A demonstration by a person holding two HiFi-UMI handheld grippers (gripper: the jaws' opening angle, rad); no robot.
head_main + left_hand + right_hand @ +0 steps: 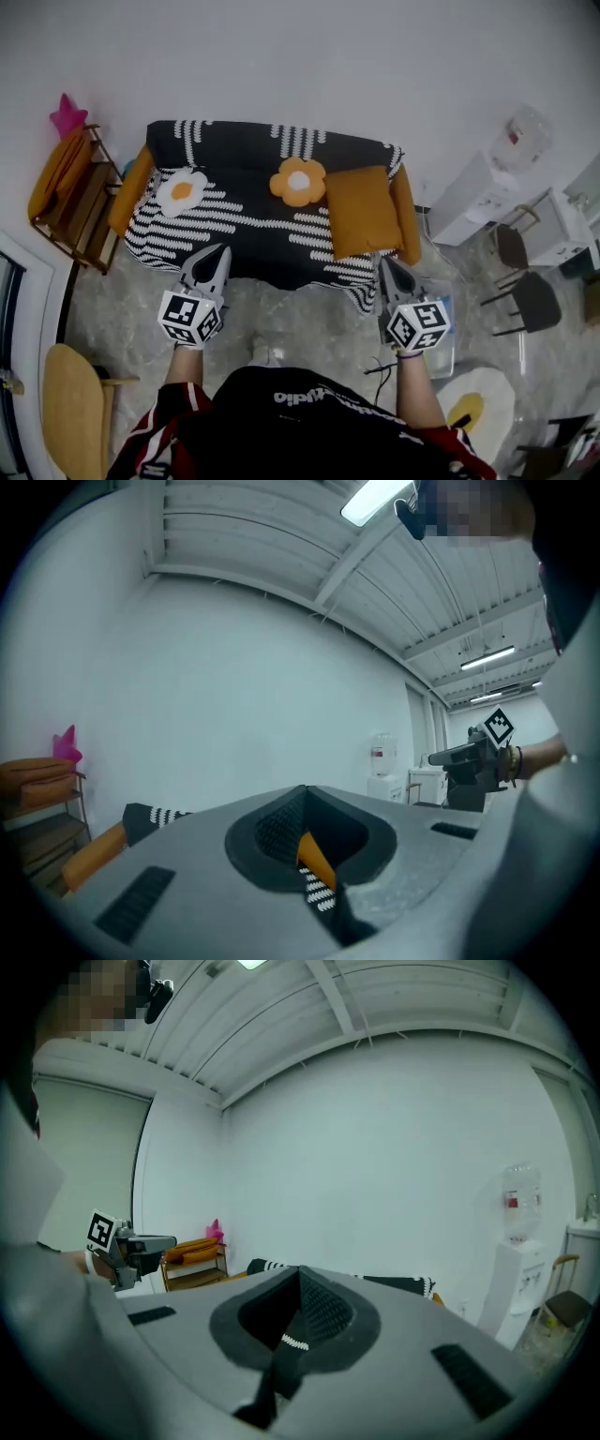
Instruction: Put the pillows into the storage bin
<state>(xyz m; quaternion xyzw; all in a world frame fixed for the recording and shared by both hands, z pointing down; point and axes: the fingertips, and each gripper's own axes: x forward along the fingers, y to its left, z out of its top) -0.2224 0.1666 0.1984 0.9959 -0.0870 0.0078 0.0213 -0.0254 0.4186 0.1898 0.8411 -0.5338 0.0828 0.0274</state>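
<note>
Three pillows lie on a black-and-white striped sofa [234, 239]: a fried-egg pillow [182, 191] at the left, an orange flower pillow [298, 181] in the middle, and a square orange pillow [360, 210] at the right. Both grippers hover over the floor in front of the sofa, pointing at it. My left gripper [220, 253] is shut and empty, below the egg pillow. My right gripper [385, 266] is shut and empty, below the square pillow. In each gripper view the jaws [305, 791] [300, 1271] meet with nothing between them. A clear bin [448, 330] stands on the floor beside the right gripper.
A wooden shelf [82, 216] with orange cushions stands left of the sofa, a pale wooden chair [70, 408] at the lower left. White cabinets [473, 197], a water dispenser [520, 136] and dark chairs [530, 300] fill the right. A white-and-yellow round thing [478, 403] lies on the floor.
</note>
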